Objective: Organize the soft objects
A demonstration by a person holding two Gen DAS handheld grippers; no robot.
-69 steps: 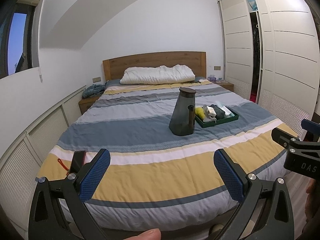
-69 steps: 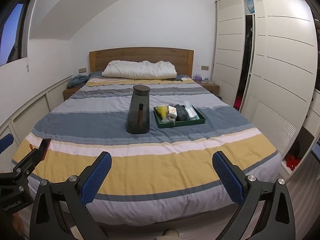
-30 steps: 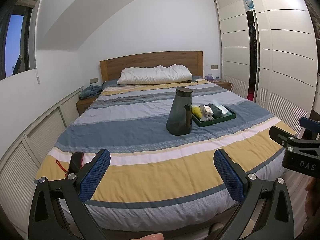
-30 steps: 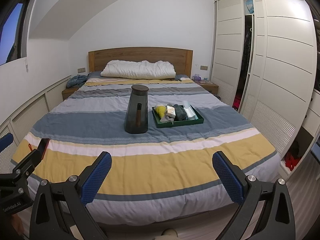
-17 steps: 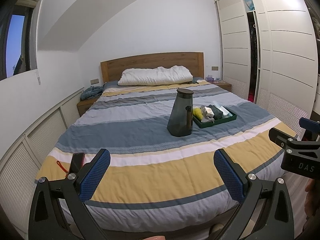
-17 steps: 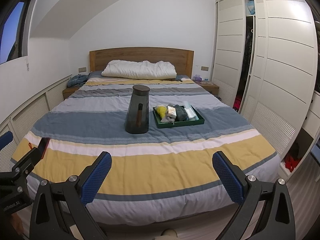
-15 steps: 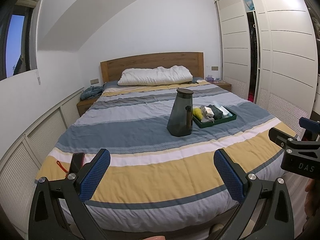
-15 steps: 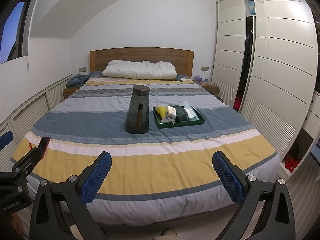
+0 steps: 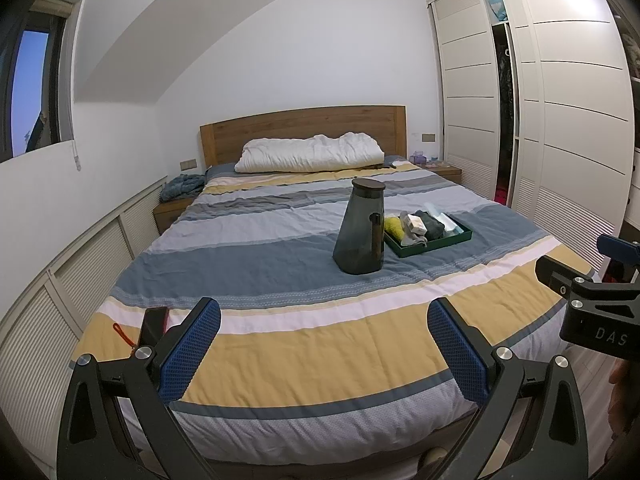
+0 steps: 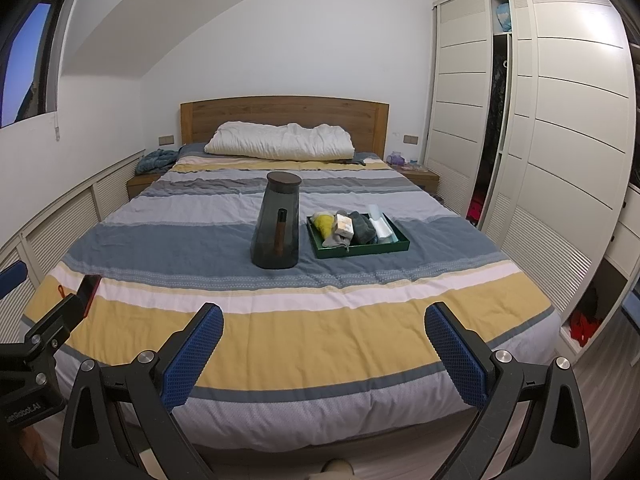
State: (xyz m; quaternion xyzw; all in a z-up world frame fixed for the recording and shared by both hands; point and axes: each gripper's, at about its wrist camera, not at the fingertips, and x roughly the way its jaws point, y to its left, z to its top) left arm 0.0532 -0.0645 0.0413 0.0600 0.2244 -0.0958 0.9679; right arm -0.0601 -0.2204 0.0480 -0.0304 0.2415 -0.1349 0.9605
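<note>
A dark green tray (image 10: pixel 362 251) (image 9: pixel 460 237) lies on the striped bed, holding several rolled soft items: a yellow one (image 10: pixel 323 222), a grey one with a tan label (image 10: pixel 343 226), a dark grey one (image 10: pixel 362 227) and a white one (image 10: pixel 380 225). A dark smoked jug (image 10: pixel 277 227) (image 9: pixel 360 227) stands just left of the tray. My left gripper (image 9: pixel 324 340) and right gripper (image 10: pixel 324 340) are both open and empty, held at the foot of the bed, far from the tray.
A white pillow (image 10: pixel 280 141) lies by the wooden headboard (image 10: pixel 280 110). A phone with a red strap (image 9: pixel 154 326) rests on the bed's front left corner. White wardrobes (image 10: pixel 560 140) line the right wall; nightstands flank the bed, with a blue cloth (image 10: pixel 156 159) on the left one.
Both views have shifted only slightly; the bed and tray sit almost where they were. Both grippers stay open and empty.
</note>
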